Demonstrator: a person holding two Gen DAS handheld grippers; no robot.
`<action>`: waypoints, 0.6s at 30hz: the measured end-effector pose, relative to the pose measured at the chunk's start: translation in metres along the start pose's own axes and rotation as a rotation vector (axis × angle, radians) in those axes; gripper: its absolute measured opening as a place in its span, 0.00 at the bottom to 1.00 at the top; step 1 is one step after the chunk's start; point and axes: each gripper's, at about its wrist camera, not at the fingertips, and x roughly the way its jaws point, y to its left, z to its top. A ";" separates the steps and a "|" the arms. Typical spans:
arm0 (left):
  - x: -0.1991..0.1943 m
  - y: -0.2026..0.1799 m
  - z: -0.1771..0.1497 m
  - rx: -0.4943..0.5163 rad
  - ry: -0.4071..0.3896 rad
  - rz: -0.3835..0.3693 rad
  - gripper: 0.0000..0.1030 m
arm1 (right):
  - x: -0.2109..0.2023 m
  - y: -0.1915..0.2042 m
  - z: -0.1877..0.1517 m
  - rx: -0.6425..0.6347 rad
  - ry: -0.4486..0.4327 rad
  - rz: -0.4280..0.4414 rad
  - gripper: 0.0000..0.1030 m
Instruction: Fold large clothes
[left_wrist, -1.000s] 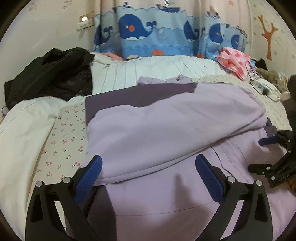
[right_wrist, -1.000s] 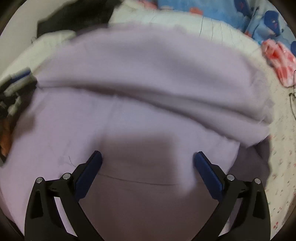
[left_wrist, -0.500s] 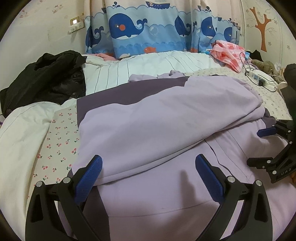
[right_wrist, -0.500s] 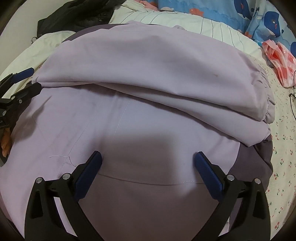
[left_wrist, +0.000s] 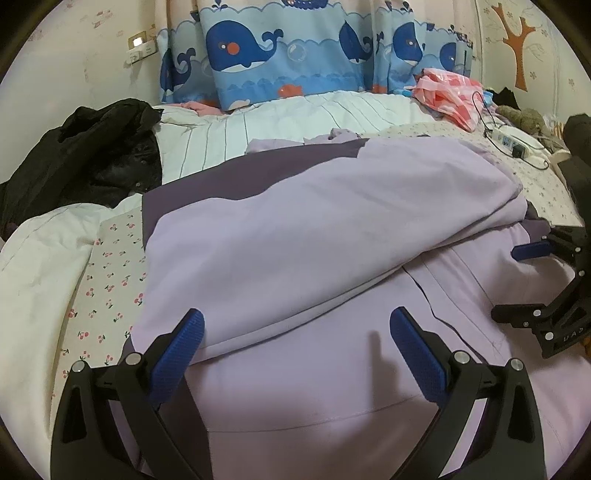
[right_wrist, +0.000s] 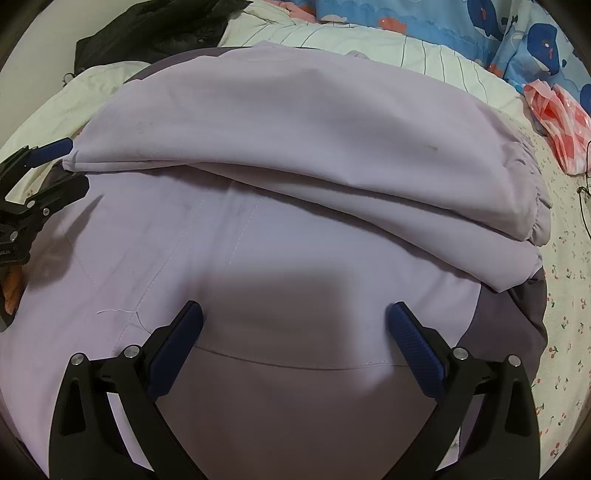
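A large lilac garment (left_wrist: 314, 229) with dark purple panels lies on the bed, its sleeves folded across the body; it also fills the right wrist view (right_wrist: 295, 155). My left gripper (left_wrist: 295, 332) is open and empty, hovering over the garment's near left part. My right gripper (right_wrist: 293, 325) is open and empty over the garment's near right part. The right gripper shows at the right edge of the left wrist view (left_wrist: 546, 280), and the left gripper shows at the left edge of the right wrist view (right_wrist: 33, 184).
A black jacket (left_wrist: 85, 155) lies at the back left of the bed. A pink-and-white cloth (left_wrist: 450, 96) and a power strip with cable (left_wrist: 513, 144) lie at the back right. Whale-print curtains (left_wrist: 295, 51) hang behind. The cherry-print sheet (left_wrist: 107, 280) shows at the left.
Both cameras have drawn back and lifted slightly; the garment has not changed. The right wrist view has gone from blurred to steady.
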 end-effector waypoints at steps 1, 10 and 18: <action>0.001 -0.002 0.000 0.010 0.006 0.000 0.94 | 0.001 0.002 0.000 -0.001 0.000 -0.002 0.94; -0.002 -0.022 -0.007 0.098 0.037 0.010 0.94 | 0.006 0.008 -0.003 -0.006 -0.013 -0.025 0.94; 0.007 -0.030 -0.018 0.127 0.120 -0.048 0.94 | 0.008 0.010 -0.005 0.013 -0.007 -0.054 0.94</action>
